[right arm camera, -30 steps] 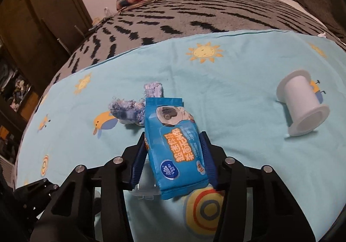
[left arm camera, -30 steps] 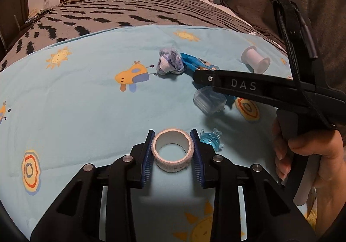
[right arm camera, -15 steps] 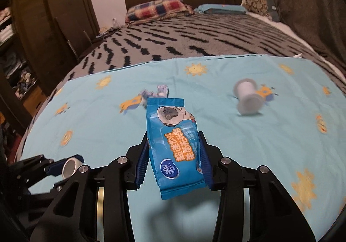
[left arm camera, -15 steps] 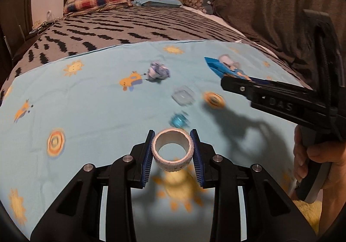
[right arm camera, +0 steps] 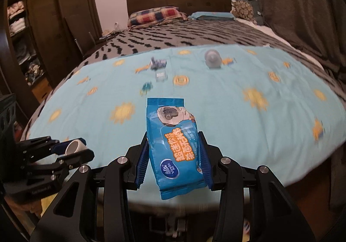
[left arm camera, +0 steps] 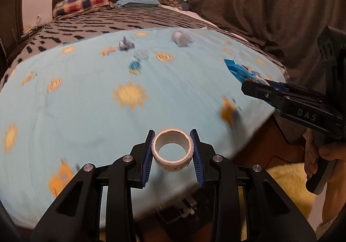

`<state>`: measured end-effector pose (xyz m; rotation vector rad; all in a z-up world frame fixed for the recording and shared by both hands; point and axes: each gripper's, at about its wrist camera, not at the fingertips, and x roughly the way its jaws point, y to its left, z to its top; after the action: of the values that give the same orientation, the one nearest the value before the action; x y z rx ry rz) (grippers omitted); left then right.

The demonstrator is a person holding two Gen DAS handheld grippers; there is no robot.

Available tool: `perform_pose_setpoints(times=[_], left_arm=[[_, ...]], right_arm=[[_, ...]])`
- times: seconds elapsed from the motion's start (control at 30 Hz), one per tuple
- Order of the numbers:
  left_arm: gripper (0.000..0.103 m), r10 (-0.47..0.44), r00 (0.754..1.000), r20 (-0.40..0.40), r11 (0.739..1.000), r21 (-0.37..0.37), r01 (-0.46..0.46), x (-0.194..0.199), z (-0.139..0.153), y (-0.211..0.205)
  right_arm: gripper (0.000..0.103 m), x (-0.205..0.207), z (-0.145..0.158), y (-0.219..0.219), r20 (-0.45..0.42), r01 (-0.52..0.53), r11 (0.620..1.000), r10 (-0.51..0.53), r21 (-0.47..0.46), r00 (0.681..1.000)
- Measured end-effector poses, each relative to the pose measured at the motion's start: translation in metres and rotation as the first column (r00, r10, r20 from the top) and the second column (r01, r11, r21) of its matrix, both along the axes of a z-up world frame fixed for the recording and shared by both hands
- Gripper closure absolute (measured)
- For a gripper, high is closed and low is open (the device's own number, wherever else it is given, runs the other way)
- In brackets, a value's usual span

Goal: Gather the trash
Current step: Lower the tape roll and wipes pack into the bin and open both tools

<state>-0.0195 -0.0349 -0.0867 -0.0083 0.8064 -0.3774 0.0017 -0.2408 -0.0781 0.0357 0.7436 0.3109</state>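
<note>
My left gripper point(left arm camera: 172, 151) is shut on a white tape roll point(left arm camera: 172, 159) and holds it above the near edge of the bed. It also shows in the right wrist view point(right arm camera: 71, 147) at lower left. My right gripper point(right arm camera: 173, 159) is shut on a blue wet-wipe packet point(right arm camera: 173, 144); the packet shows in the left wrist view point(left arm camera: 242, 72) at right. On the light blue sun-print sheet point(right arm camera: 237, 116) lie a crumpled blue-white wad point(right arm camera: 158, 62), a clear plastic box point(right arm camera: 161, 76), a small blue piece point(right arm camera: 146, 87) and a white spool point(right arm camera: 213, 59).
A dark wardrobe point(right arm camera: 54, 21) with shelves stands left of the bed. A grey curtain point(left arm camera: 270, 4) hangs on the right. Pillows point(right arm camera: 155, 15) lie at the headboard. A yellow mat point(left arm camera: 285, 179) lies on the floor by the bed's foot.
Both grippers have pulled back from the bed, up and towards its foot, each still holding its item. The items on the sheet now look farther away.
</note>
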Motion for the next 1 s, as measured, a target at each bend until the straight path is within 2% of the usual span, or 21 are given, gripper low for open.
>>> perform_pose_setpoints(times=[0.2,0.4,0.7,0.87,1.0], left_arm=[[0.072,-0.026,0.999,-0.048,1.0,-0.005,0.025,-0.044,-0.03,-0.011],[0.072,-0.044,0.992,-0.116,0.999,0.009,0.045,-0.068,-0.071,-0.023],[0.072,-0.042,0.965,-0.26,0.999,0.018,0.049,-0.072,-0.144,-0.026],[0.072,-0.029,0.946,-0.324,0.998,0.05,0.047,-0.067,-0.178,-0.027],[0.071,-0.016,0.925,-0.381,0.998,0.054,0.039,-0.059,-0.202,-0.027]], right_arm=[[0.06,-0.053,-0.029,-0.009,-0.038,0.009,1.0,-0.009,-0.01,0.999],[0.06,-0.075,-0.072,-0.011,-0.135,0.016,1.0,-0.014,0.014,0.991],[0.06,-0.075,-0.153,-0.005,-0.332,0.028,0.999,-0.014,0.037,0.943],[0.06,-0.067,-0.185,-0.001,-0.405,0.035,0.999,-0.02,0.029,0.914],[0.059,-0.058,-0.212,0.001,-0.476,0.052,0.997,-0.018,0.057,0.879]])
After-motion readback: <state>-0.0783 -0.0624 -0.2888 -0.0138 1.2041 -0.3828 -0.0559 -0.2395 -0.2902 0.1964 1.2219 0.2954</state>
